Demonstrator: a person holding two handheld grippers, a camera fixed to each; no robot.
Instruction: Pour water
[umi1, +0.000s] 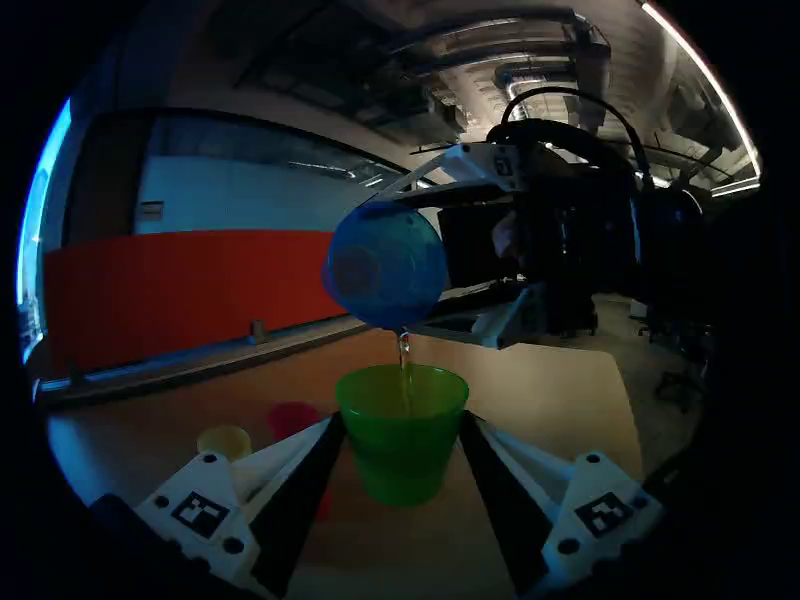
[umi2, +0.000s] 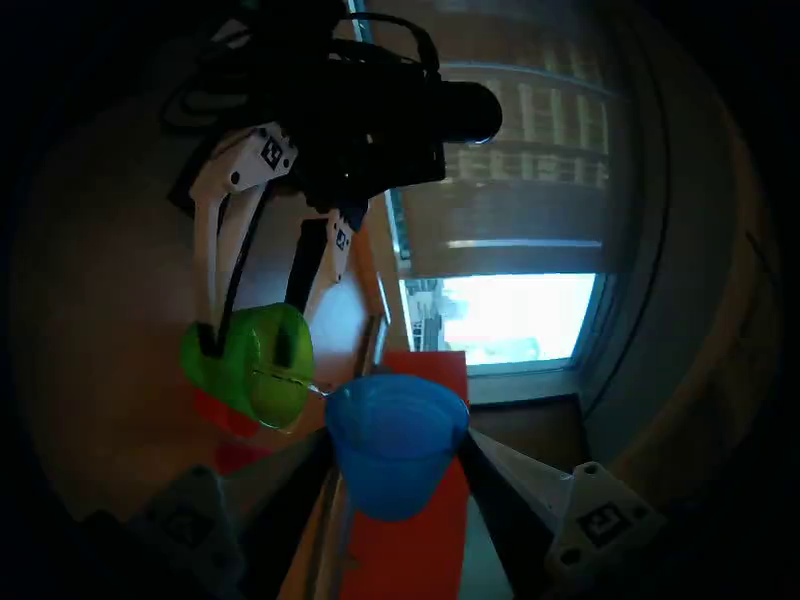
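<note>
No legible text, label, brand or number anywhere.

Red cup, perhaps, half behind fingers

This is looking like an open-plan office or lab floor. Bare ducts are running across an unfinished ceiling, with long strip lights glowing along it. A red and white partition wall is standing behind a long wooden table. Dark swivel chairs are waiting beyond it, and a big window is letting in daylight.
</note>
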